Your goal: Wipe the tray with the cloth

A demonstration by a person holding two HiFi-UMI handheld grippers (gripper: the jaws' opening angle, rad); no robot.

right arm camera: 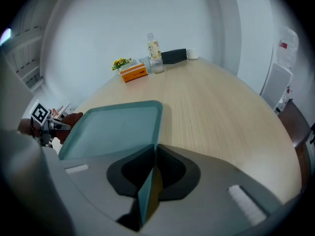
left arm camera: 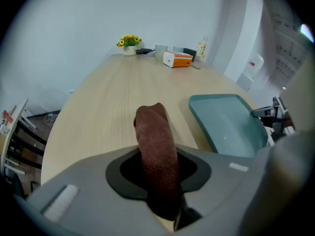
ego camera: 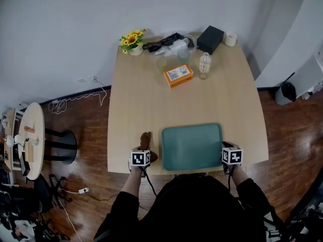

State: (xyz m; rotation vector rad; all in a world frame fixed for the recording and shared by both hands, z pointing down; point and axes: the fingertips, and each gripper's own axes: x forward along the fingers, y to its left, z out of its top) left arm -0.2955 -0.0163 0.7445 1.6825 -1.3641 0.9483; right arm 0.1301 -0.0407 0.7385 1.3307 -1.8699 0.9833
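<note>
A teal tray (ego camera: 192,146) lies on the wooden table (ego camera: 151,100) at its near edge, in front of me. To the left of the tray lies a brown cloth (ego camera: 146,140), rolled up. My left gripper (ego camera: 143,149) is shut on the cloth (left arm camera: 156,146), which sticks out forward between the jaws and rests on the table. My right gripper (ego camera: 226,146) is at the tray's right side, shut on the tray's thin rim (right arm camera: 147,191). In the right gripper view the tray's bare bottom (right arm camera: 113,127) spreads to the left of the jaws.
At the far end of the table stand a pot of yellow flowers (ego camera: 132,41), an orange box (ego camera: 178,75), a bottle (ego camera: 204,65), a black box (ego camera: 210,39) and a roll of tape (ego camera: 230,38). A small round table (ego camera: 30,135) stands at the left on the floor.
</note>
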